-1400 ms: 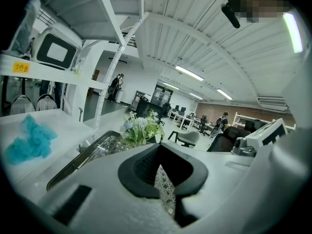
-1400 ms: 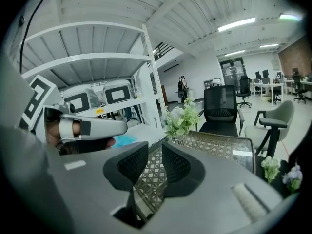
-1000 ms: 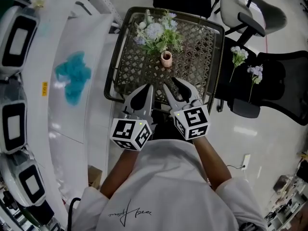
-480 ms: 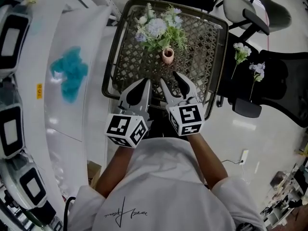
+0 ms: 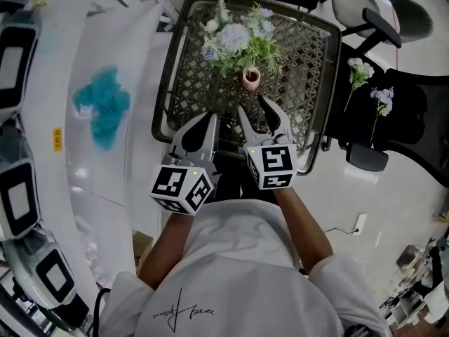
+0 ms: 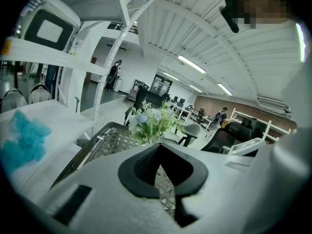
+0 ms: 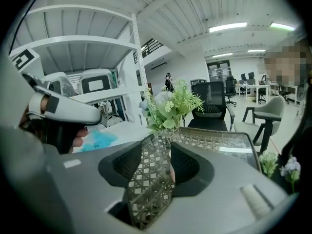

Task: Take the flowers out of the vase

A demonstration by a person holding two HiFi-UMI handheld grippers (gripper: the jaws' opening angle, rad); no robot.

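Flowers [image 5: 242,39]: a mixed bunch of white, lilac and green, standing in a small pink vase [image 5: 251,78] at the far middle of a lattice-topped table [image 5: 168,90]. Not yet touched.

Head view. Loose stems [image 5: 359,72] are seen lying on a black chair [image 5: 421,111] to the right, well apart from the vase. The left gripper [image 5: 203,123] is held over the near table edge with its tips pressed together. The right gripper [image 5: 254,109] is held just beside it with fingers spread, its tips near the vase but short of it.

Left gripper view. The flowers [image 6: 153,121] are seen ahead, above the closed tips. Only the table [image 6: 105,140] shows through the slit behind them, and nothing is held.

Right gripper view. The jaws have just been opening. The flowers [image 7: 170,104] rise directly beyond the gap, with nothing between the pads yet.

Handling note (a judgement). The stems are best taken low, just above the vase rim, one small cluster at a time, and lifted straight up. The vase looks light and liable to tip, so it should be steadied by the left gripper, which would first need to be opened.

Change since the earlier frames. Both grippers are found farther forward, nearer the vase, and the right jaws are wider. The bunch and the loose stems are undisturbed.
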